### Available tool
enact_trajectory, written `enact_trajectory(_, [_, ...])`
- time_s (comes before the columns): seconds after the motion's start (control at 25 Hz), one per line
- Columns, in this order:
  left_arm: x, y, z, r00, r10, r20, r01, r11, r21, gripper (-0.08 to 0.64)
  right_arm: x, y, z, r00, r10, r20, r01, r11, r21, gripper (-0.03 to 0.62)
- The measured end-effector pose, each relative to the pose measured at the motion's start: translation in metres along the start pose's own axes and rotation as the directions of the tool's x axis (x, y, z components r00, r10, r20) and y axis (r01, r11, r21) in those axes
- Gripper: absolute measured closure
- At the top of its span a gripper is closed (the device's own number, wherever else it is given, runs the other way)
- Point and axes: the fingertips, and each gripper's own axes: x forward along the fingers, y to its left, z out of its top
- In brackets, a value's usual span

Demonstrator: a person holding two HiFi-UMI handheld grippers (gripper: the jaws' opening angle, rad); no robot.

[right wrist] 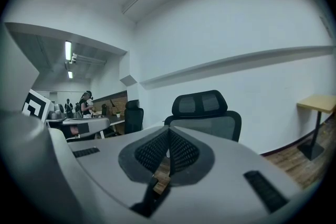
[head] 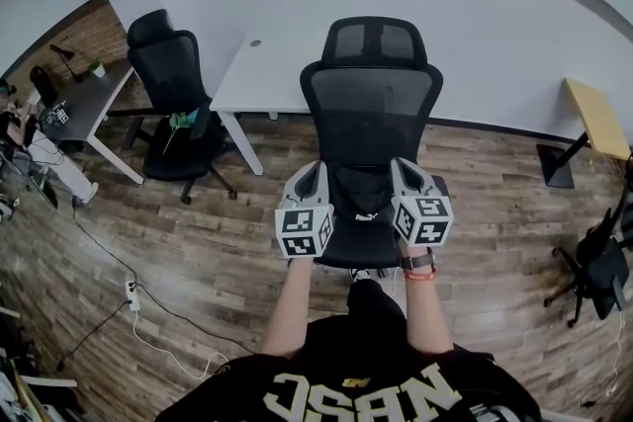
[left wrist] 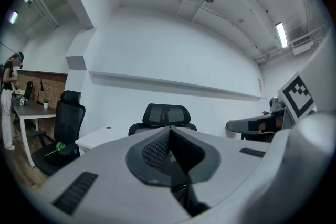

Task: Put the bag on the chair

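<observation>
Left tool [head: 315, 171] and right tool [head: 402, 167], both pinched closed, flank the bag [head: 359, 193] on the chair [head: 371, 109] seat; bare floor [head: 178, 242] on both sides, bench [head: 267, 74] edge behind

Your left gripper [head: 316, 175] and right gripper [head: 406, 173] are held out in front of you, side by side and level, a little apart, both pointing forward. Each has its jaws pressed fully together. Your bare left forearm [head: 295, 306] and right forearm [head: 423, 311] reach straight ahead.
</observation>
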Motion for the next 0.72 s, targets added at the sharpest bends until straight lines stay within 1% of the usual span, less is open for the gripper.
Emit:
enact_trajectory(0.16, [0.001,-0.003,-0.001,1.000,-0.013,-0.003,0.013,1.000,0.013,0.546,0.001,-0.001,-0.004,1.000,0.018,-0.019,-0.017,1.000,0.003,0.584])
enact_trajectory(0.32, [0.007,-0.006,-0.010,1.000,-0.017,-0.021,0.017,1.000,0.001,0.546,0.003,-0.003,-0.015,0.998,0.034,-0.047,-0.033,0.999,0.015,0.584])
enact_trajectory(0.52, [0.021,-0.011,-0.040,0.997,-0.023,-0.067,0.022,0.999,-0.024,0.546,0.012,-0.017,-0.038,0.996,0.025,-0.088,-0.021,0.999,0.046,0.584])
enact_trajectory(0.72, [0.058,-0.007,-0.080,0.993,-0.026,-0.120,0.020,0.999,-0.045,0.546,0.045,-0.042,-0.064,0.991,0.038,-0.128,-0.030,0.998,0.062,0.584])
